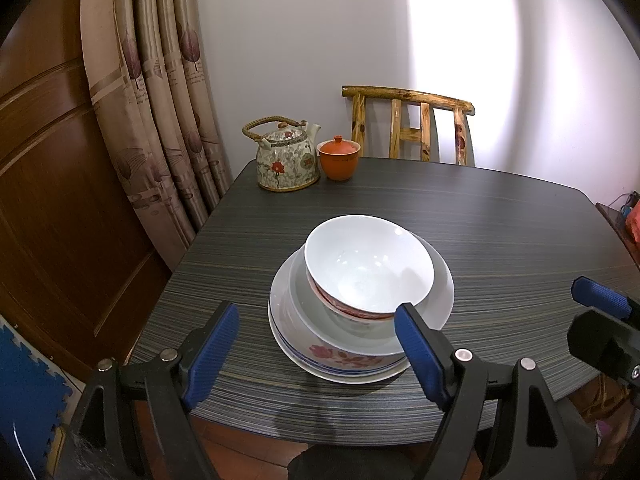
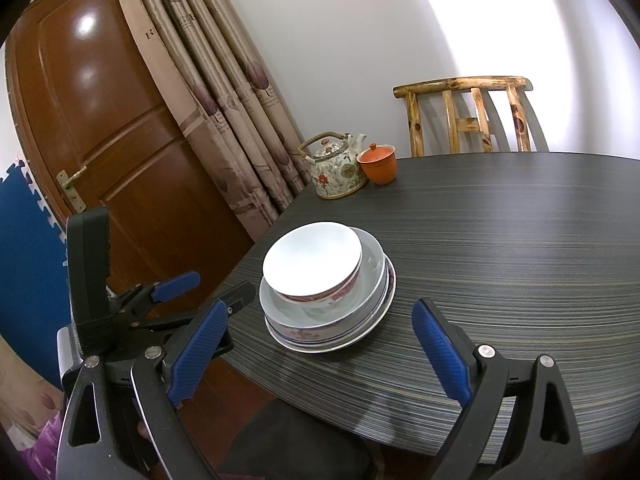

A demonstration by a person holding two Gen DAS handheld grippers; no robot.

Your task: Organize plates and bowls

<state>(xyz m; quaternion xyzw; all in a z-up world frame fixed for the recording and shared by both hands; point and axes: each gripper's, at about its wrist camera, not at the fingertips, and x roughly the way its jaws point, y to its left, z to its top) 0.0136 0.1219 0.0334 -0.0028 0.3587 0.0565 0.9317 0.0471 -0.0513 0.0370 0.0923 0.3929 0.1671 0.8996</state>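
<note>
The left gripper (image 1: 316,346) has its jaws wide apart and holds nothing. Its left finger (image 1: 210,354) is over the table edge, and its right finger (image 1: 420,350) is in front of the stack's near right rim; I cannot tell if it touches.

Just ahead of it, between the fingers, stands the stack: a small bowl (image 1: 368,266) tilted inside a grey bowl (image 1: 438,300), this inside a flowered bowl (image 1: 340,354), all on a plate (image 1: 352,376) on the table (image 1: 520,240). Far ahead and a little left are a teapot (image 1: 286,160) and an orange cup (image 1: 338,160), side by side, with a chair (image 1: 412,126) behind.

The right gripper (image 2: 326,350) is also wide open and empty. The stack is near, ahead, closer to its left finger (image 2: 198,354).
</note>
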